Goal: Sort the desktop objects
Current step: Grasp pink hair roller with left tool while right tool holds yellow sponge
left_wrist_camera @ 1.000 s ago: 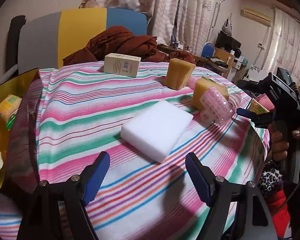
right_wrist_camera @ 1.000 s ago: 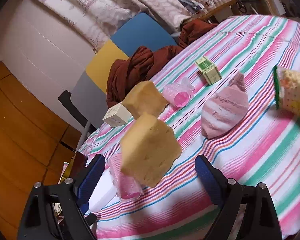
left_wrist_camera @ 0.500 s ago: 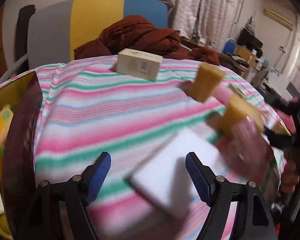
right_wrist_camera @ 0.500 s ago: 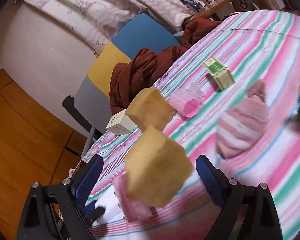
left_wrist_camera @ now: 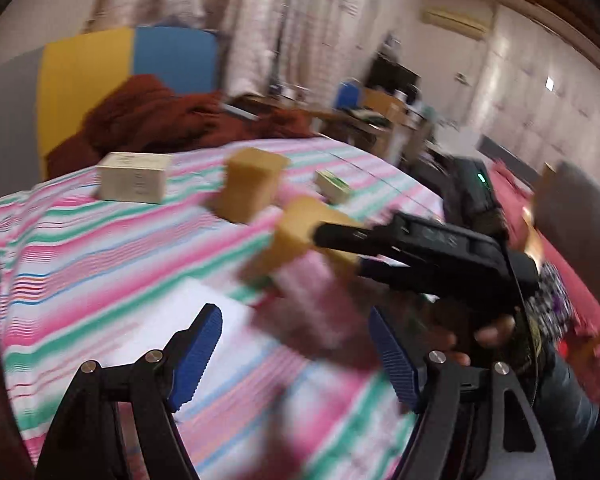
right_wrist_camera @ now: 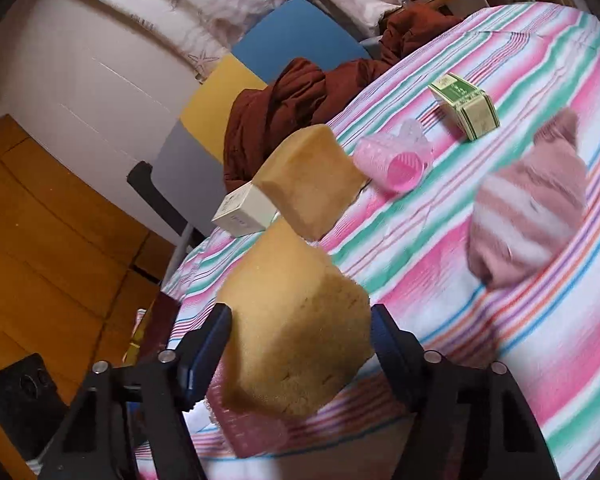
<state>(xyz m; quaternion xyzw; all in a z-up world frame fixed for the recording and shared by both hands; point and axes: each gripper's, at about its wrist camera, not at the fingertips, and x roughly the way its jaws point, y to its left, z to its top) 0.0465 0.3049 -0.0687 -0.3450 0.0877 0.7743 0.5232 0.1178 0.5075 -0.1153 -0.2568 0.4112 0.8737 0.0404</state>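
Note:
My right gripper (right_wrist_camera: 300,344) has its jaws around a yellow sponge block (right_wrist_camera: 300,336) standing on the striped tablecloth (right_wrist_camera: 500,320); the pads touch or nearly touch its sides. In the blurred left wrist view my left gripper (left_wrist_camera: 296,352) is open above a pink hair roller (left_wrist_camera: 320,304) and the white foam block (left_wrist_camera: 212,304). The right gripper (left_wrist_camera: 340,248) reaches across to the same sponge (left_wrist_camera: 296,232). A second yellow sponge (right_wrist_camera: 312,184) stands behind.
A cream box (right_wrist_camera: 244,212), a pink roller (right_wrist_camera: 392,156), a green box (right_wrist_camera: 464,106) and a pink striped sock bundle (right_wrist_camera: 528,208) lie on the cloth. A brown garment (right_wrist_camera: 312,92) hangs over the chair behind. A wooden floor lies to the left.
My right gripper has moved forward onto the near sponge and narrowed its jaws around it. My left gripper has swung right, off the white foam toward the pink roller.

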